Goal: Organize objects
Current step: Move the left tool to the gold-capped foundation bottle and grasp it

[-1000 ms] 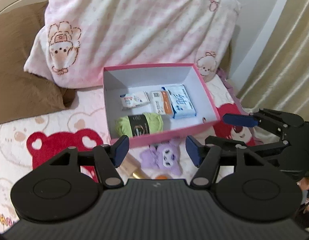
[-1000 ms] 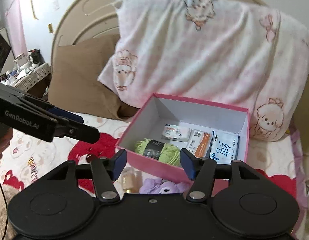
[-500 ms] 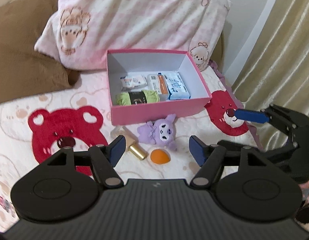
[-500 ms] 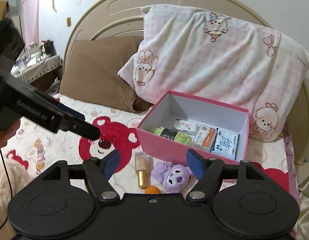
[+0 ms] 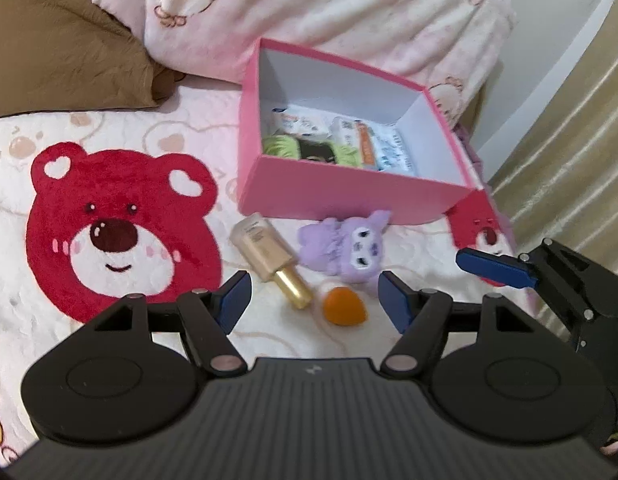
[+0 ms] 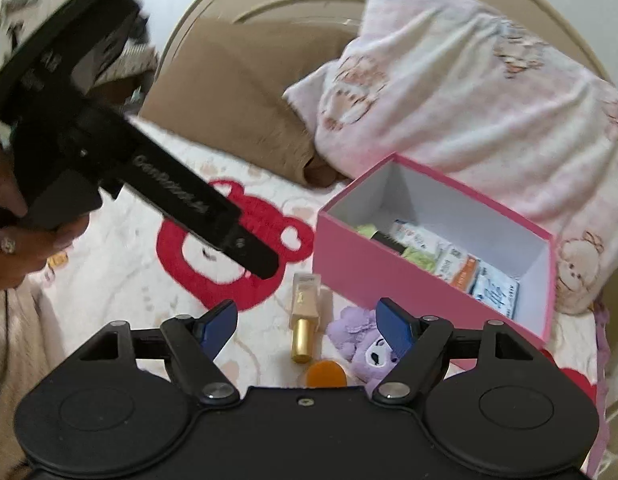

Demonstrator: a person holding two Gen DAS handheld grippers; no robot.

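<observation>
Both grippers pulled back; left gripper reads "GenRobot.AI".

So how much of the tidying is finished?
Partly done: the pink box already holds green yarn and several packets. Nothing is in hand; the left tool and right tool are both open and empty. The gold bottle, purple plush and orange sponge lie outside.

Both wrist views high, near, angled down at bed; share pink box.
</observation>
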